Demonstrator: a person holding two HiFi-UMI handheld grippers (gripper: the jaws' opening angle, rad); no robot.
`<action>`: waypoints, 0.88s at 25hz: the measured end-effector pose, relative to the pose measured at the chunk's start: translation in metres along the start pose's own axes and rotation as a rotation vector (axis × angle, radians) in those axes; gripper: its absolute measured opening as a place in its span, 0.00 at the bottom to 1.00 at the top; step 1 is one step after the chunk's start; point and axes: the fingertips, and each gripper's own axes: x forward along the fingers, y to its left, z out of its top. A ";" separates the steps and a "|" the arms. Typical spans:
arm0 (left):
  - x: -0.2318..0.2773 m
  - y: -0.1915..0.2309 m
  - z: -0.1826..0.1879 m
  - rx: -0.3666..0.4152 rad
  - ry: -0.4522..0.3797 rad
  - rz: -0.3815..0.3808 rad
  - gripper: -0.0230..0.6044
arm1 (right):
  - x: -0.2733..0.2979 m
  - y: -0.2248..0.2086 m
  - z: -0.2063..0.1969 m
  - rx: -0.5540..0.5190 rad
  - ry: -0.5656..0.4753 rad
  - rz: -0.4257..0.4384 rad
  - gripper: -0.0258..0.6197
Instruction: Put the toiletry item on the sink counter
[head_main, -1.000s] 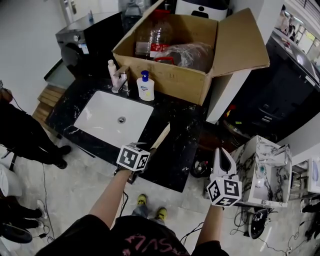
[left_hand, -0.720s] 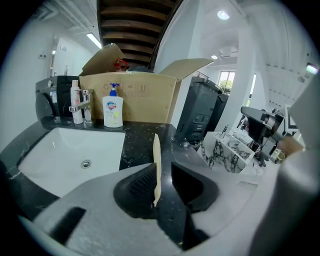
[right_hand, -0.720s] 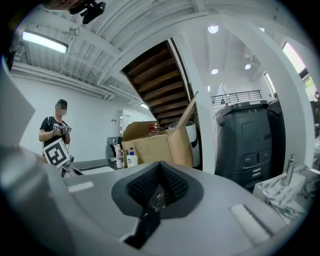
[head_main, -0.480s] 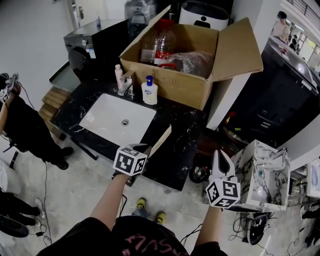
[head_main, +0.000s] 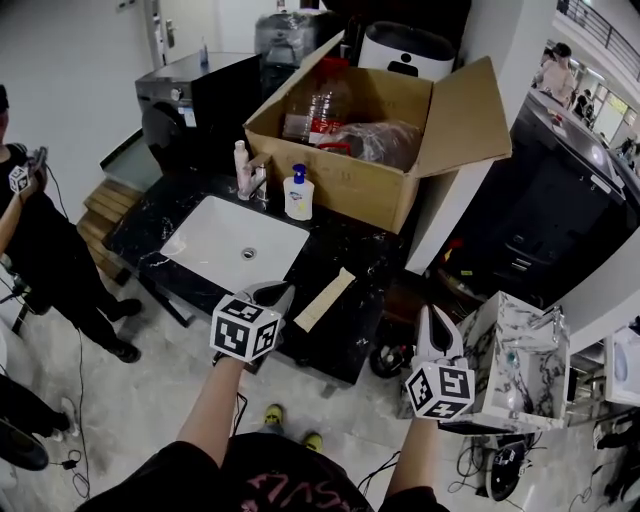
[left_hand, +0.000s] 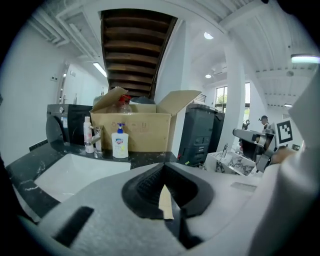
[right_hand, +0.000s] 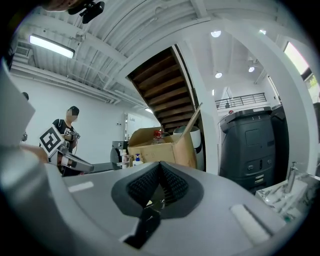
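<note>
Head view | left gripper (head_main: 279, 291) just closed, empty | right gripper (head_main: 432, 313) closed | 1 flat box (head_main: 325, 299) | 1 pump bottle (head_main: 298, 195)

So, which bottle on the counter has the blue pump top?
The squat white bottle right of the faucet; the slim pale bottle left of it has none.

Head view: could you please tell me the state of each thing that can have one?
cardboard box: open, flaps up.
soap bottle: upright on the counter.
tan flat pack: lying flat on the counter, unheld.
left gripper: jaws just closed, shut, nothing between them.
right gripper: jaws shut, empty.
</note>
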 end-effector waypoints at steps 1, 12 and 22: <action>-0.005 -0.001 0.006 0.009 -0.023 0.005 0.04 | -0.001 0.001 0.001 -0.001 -0.001 0.003 0.04; -0.066 -0.013 0.061 0.056 -0.239 0.050 0.04 | -0.019 0.010 0.007 -0.010 -0.019 0.022 0.04; -0.106 -0.020 0.087 0.073 -0.365 0.049 0.04 | -0.027 0.025 0.025 -0.037 -0.053 0.055 0.04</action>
